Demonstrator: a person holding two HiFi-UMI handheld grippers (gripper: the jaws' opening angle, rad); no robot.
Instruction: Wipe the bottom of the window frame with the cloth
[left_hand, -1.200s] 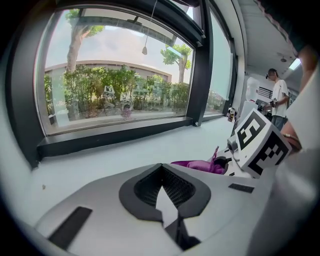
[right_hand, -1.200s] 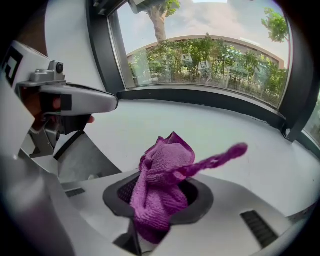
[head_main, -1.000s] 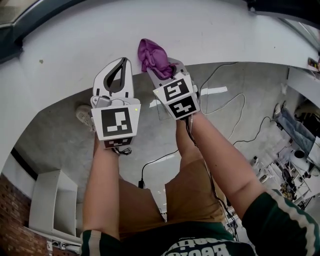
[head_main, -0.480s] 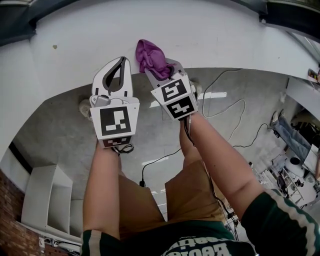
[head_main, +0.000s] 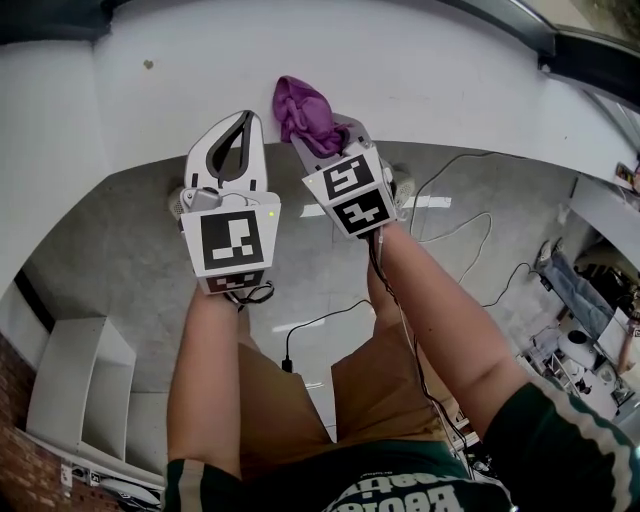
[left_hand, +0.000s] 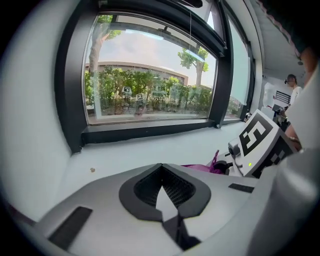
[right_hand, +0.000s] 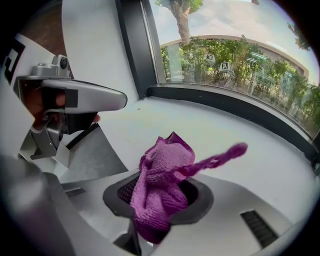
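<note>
Right gripper view: cloth between jaws

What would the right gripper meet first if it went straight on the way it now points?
Probably the white sill, cloth first, short of the dark window frame; depth is unclear.

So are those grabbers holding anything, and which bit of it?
The right gripper pinches the purple cloth by its bunched-up lower part; a loose tail pokes out ahead. The left gripper is shut on nothing.
</note>
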